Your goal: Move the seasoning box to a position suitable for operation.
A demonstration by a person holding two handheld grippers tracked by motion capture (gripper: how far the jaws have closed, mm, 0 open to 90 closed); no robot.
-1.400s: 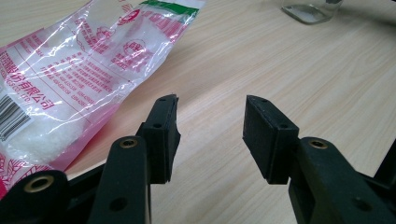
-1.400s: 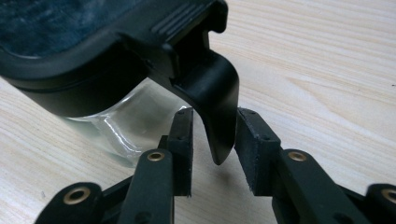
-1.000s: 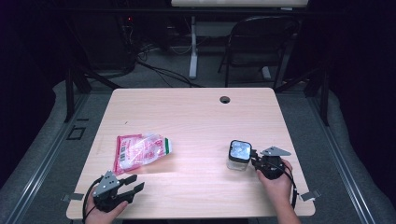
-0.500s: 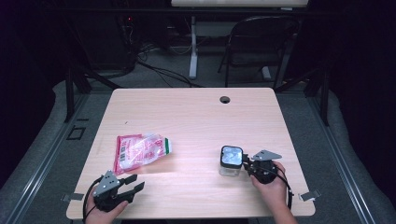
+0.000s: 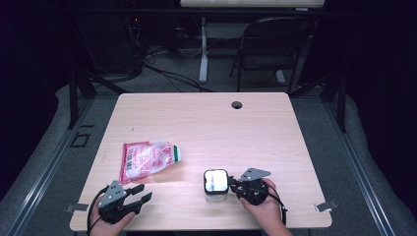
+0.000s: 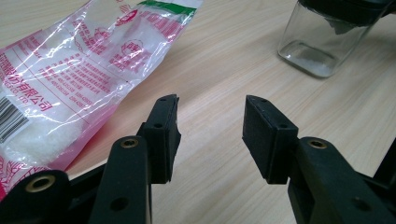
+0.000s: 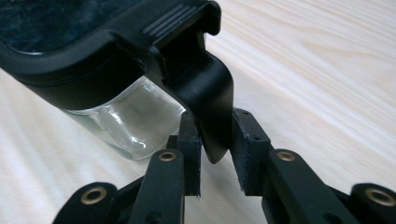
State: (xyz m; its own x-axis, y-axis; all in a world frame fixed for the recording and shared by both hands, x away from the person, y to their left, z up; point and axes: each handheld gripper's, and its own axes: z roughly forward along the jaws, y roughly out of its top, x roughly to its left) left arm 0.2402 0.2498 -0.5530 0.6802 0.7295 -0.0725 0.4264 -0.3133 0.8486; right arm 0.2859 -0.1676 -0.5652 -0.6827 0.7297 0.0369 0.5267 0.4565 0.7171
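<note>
**Dragging the jar by its clasp**

Wooden table (image 5: 206, 118), and my right gripper (image 5: 235, 184) pinches the glass jar's (image 5: 216, 186) lid clasp (image 7: 205, 100) at six o'clock. Jaws just eased, so I pull gently. Jar's slid left toward the sugar bag (image 5: 147, 158). Left gripper (image 5: 141, 192) waits, jaws apart.

lab: bare table (image 5: 206, 118), black curtains (image 5: 378, 73), floor cables (image 5: 162, 73).

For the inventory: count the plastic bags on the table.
1. The plastic bag lies flat at the table's left side, just beyond the left hand-held gripper; nothing suggests another hidden.
</note>
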